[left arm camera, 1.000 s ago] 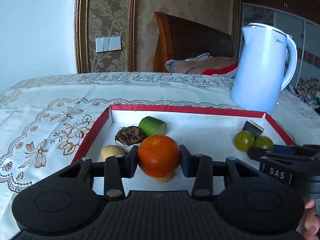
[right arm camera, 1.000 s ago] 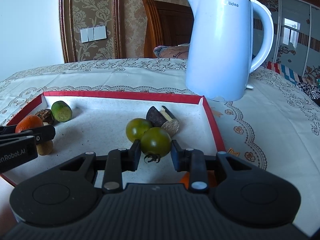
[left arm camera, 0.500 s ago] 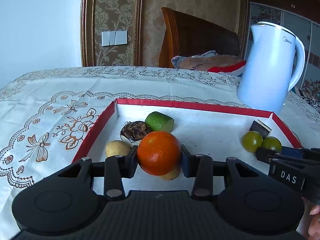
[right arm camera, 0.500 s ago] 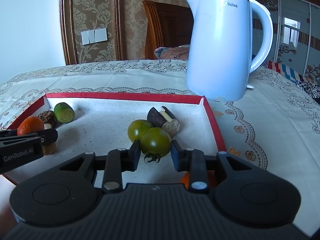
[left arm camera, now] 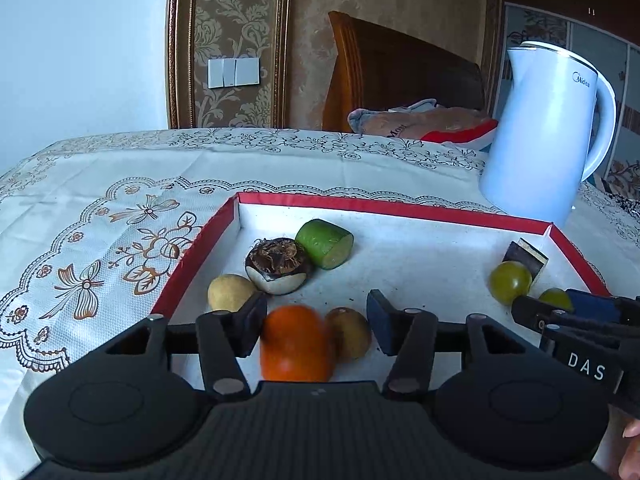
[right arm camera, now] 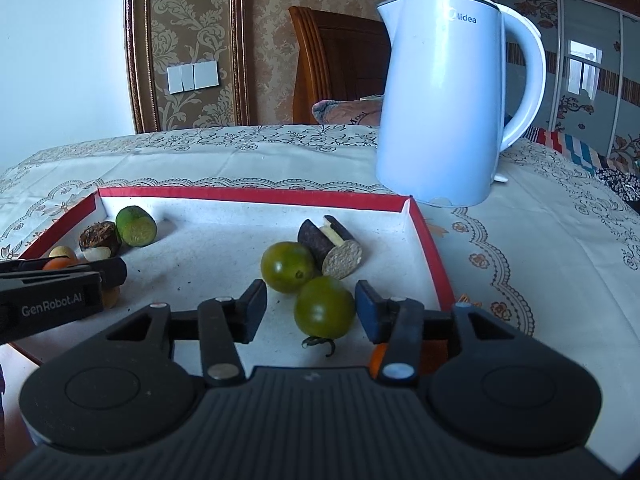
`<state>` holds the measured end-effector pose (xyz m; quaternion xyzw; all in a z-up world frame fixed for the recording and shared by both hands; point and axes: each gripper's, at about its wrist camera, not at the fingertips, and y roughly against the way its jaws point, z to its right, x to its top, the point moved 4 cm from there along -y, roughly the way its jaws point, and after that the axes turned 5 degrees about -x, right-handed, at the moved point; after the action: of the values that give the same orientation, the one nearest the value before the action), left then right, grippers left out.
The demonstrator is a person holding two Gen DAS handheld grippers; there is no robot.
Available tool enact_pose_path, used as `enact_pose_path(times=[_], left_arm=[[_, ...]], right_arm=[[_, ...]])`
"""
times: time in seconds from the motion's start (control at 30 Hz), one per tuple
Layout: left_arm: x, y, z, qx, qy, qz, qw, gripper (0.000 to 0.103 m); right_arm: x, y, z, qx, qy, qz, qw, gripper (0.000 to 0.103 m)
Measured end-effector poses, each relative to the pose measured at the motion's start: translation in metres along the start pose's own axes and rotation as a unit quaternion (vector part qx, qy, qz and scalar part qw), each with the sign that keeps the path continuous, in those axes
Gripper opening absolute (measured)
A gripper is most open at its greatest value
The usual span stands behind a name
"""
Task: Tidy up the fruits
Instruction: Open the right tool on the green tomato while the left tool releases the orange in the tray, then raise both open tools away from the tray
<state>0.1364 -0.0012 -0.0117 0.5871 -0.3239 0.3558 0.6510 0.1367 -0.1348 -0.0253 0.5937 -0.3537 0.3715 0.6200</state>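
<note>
In the left wrist view, the left gripper (left arm camera: 316, 322) is seen with its fingers spread apart, and the orange (left arm camera: 297, 344), blurred, is found between them, near the left finger and not pinched. A small brownish fruit (left arm camera: 349, 332) is seen just beside the orange on its right. Farther on the left side of the red-rimmed tray (left arm camera: 384, 209), a pale yellow round fruit (left arm camera: 230, 297), a dark brown hairy root piece (left arm camera: 278, 265) and a cut green piece (left arm camera: 325, 243) are lying close together.

In the right wrist view, the right gripper (right arm camera: 311, 310) is also spread, and a green tomato (right arm camera: 325, 307) is resting on the tray floor between its fingers, with a gap on each side. A second green tomato (right arm camera: 289, 266) is placed just behind it, and behind that a dark purple cut piece (right arm camera: 330, 246) is lying. Beyond the far right corner of the tray, a white electric kettle (right arm camera: 444, 96) is standing on the embroidered tablecloth (right arm camera: 240, 152).
</note>
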Motion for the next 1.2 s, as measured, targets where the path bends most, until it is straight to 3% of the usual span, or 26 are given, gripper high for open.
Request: enact_pose_path(times=[0.17, 0.3, 0.87, 1.2], left_arm=[[0.000, 0.000, -0.001, 0.000, 0.003, -0.002, 1.0000, 0.058], [0.000, -0.001, -0.002, 0.002, 0.005, -0.003, 1.0000, 0.061], [-0.002, 0.009, -0.011, 0.003, 0.028, 0.000, 0.9996, 0.065], [-0.006, 0.038, -0.007, 0.013, 0.009, 0.037, 0.9992, 0.065]], right_arm=[[0.000, 0.001, 0.001, 0.002, -0.005, 0.001, 1.000, 0.048], [0.000, 0.003, 0.001, -0.001, -0.005, 0.005, 1.000, 0.060], [-0.005, 0.021, 0.005, 0.008, -0.013, 0.028, 0.999, 0.086], [-0.012, 0.045, 0.011, 0.027, -0.032, 0.050, 0.998, 0.095]])
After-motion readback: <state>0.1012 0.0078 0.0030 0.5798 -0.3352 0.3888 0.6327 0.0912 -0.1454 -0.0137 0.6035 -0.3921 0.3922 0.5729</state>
